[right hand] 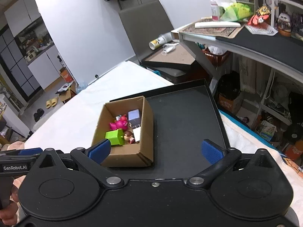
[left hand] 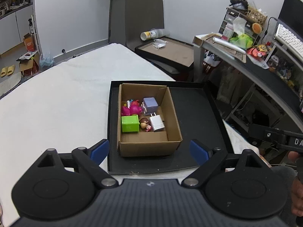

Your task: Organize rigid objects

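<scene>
Both grippers, left gripper and right gripper, hover with fingers spread wide and empty over the black tray, whose cardboard box seemingly already holds every toy and charger, so check for strays before withdrawing straight up.

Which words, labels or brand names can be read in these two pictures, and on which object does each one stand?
"GenRobot.AI": white label on the left gripper's body, seen at the left edge of the right wrist view.
"DA", cut off by the frame: white letters on the right gripper's body, at the right edge of the left wrist view.
Print on the orange cartons on the floor and on the tipped can: too small and blurred to read.
</scene>
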Demonstrator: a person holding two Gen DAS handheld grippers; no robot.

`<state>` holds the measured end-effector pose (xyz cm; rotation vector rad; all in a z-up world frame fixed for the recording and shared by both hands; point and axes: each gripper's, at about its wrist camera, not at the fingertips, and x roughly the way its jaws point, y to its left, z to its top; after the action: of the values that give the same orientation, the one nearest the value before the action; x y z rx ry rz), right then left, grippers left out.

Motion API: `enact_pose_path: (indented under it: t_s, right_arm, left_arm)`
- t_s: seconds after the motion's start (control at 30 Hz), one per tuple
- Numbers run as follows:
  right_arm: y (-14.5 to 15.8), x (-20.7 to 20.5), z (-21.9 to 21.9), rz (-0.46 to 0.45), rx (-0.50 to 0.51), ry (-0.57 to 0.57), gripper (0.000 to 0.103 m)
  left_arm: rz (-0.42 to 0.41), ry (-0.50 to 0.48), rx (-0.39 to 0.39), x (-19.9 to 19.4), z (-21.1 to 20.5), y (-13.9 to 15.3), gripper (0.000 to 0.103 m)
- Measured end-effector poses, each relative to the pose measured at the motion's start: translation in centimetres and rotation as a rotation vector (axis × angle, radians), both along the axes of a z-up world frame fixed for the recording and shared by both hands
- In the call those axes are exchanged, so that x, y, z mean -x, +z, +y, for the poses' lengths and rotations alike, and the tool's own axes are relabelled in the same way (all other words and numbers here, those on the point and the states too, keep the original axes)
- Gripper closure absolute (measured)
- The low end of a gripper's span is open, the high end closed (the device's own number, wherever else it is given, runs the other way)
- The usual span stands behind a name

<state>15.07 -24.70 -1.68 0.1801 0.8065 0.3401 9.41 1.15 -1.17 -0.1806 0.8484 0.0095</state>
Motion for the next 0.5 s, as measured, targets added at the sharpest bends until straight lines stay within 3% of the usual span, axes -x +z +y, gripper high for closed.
enact_pose_path:
  t_s: [0.5]
  right_arm:
    - [2.7, 4.9, -1.3, -0.076, 0.008, -0.017, 0.0]
  left_arm:
    - [-0.083, 0.003, 0.012, 4.7, -1.0, 2.7, 0.007]
